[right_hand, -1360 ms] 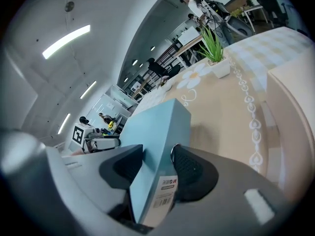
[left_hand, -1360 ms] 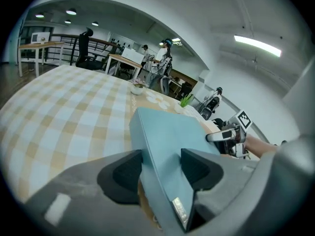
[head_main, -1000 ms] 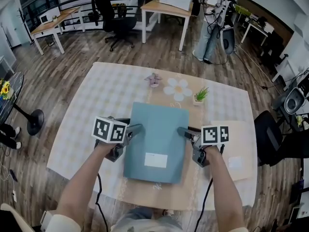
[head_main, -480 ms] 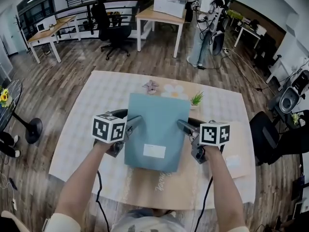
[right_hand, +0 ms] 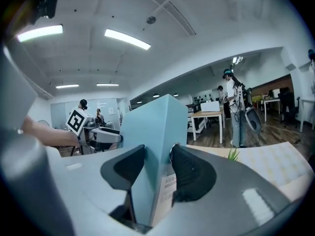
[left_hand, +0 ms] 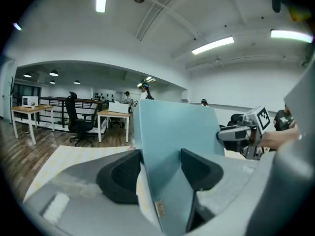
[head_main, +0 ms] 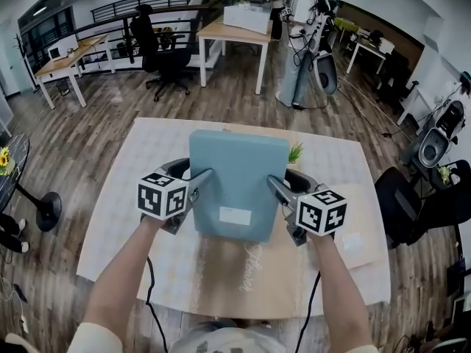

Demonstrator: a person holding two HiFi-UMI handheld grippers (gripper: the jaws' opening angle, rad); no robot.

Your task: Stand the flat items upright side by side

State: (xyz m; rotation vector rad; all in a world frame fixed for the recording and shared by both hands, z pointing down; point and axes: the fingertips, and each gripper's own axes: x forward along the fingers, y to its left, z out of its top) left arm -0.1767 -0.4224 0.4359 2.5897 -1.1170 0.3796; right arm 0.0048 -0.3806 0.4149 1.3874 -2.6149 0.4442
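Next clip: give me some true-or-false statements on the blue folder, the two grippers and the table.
1. The left gripper and the right gripper each clamp a side edge of the light blue flat folder. True.
2. The folder lies flat on the table. False: it is tipped up, close to upright.
3. A small green potted plant stands behind the folder. True.
4. The folder's label sits near its top edge. False: the white label is near the bottom edge.

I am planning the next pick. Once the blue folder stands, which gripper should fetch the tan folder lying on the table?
Right, probably. The tan folder lies just beside the right gripper; the left gripper is on the far side of the blue folder, which both now clamp, so it could steady that one meanwhile.
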